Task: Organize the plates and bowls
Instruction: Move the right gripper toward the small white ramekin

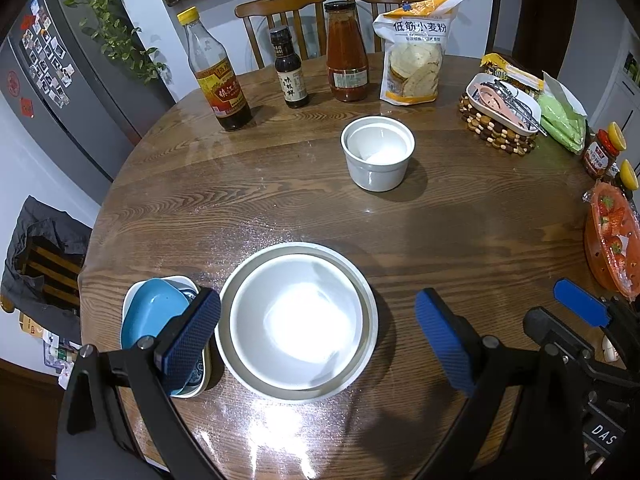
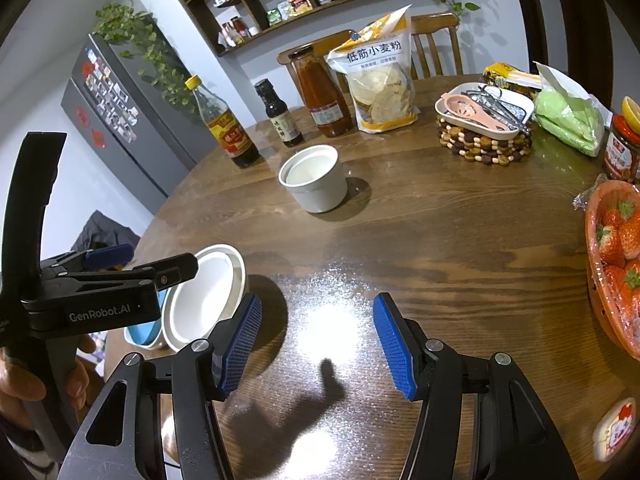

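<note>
A large white bowl (image 1: pixel 298 318) sits nested in a grey-rimmed one on the round wooden table (image 1: pixel 280 184), between the fingers of my open, empty left gripper (image 1: pixel 320 340). A blue dish (image 1: pixel 154 314) rests in a white patterned dish just left of it, partly hidden by the left finger. A small white cup-shaped bowl (image 1: pixel 377 152) stands alone further back. My right gripper (image 2: pixel 318 346) is open and empty above bare table, right of the large bowl (image 2: pixel 204 300); the small bowl (image 2: pixel 314 178) also shows in the right wrist view. The right gripper's tip shows in the left view (image 1: pixel 580 306).
Three bottles (image 1: pixel 224 76) and a flour bag (image 1: pixel 416 52) line the far edge. A white tray of utensils on a beaded trivet (image 1: pixel 502 114), a green bag, jars and an orange basket of strawberries (image 2: pixel 616 264) stand at the right. Chairs and a fridge stand beyond.
</note>
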A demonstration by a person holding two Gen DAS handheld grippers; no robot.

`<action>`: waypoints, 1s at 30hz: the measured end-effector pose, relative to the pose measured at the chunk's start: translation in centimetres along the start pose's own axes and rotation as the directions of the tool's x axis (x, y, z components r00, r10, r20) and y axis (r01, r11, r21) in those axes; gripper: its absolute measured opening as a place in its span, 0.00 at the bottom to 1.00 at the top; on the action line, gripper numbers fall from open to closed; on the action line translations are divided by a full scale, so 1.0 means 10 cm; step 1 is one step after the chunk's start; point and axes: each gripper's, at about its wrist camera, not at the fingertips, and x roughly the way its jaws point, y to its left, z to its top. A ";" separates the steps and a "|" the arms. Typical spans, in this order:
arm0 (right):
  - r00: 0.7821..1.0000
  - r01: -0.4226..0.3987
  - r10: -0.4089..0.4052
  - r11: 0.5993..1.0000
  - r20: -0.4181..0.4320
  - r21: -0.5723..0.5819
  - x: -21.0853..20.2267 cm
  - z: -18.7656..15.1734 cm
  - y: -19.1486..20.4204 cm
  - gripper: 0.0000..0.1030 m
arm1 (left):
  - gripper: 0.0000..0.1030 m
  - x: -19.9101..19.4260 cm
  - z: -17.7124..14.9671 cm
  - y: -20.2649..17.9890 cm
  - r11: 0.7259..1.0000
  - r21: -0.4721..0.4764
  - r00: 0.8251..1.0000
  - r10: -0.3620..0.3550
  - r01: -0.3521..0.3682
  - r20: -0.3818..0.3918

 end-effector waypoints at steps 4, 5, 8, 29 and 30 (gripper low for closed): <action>1.000 0.011 -0.011 1.000 -0.005 -0.010 0.01 0.00 0.07 0.57 | 0.96 0.00 0.00 0.05 1.000 -0.009 1.000 -0.011 0.011 0.009; 1.000 0.012 -0.012 1.000 -0.005 -0.010 0.01 0.00 0.08 0.57 | 0.96 0.00 0.00 0.07 1.000 -0.012 1.000 -0.010 0.010 0.010; 1.000 0.027 -0.027 1.000 -0.015 -0.006 0.04 -0.01 0.10 0.57 | 0.96 0.03 -0.02 0.13 0.999 -0.029 1.000 -0.024 0.024 0.008; 0.990 0.114 -0.110 0.993 -0.084 0.040 0.26 0.02 0.28 0.57 | 0.96 0.25 -0.11 0.48 0.991 -0.073 0.994 -0.109 0.109 0.006; 0.990 0.119 -0.115 0.992 -0.081 0.048 0.27 0.05 0.28 0.57 | 0.96 0.28 -0.09 0.50 0.991 -0.077 0.994 -0.107 0.107 0.009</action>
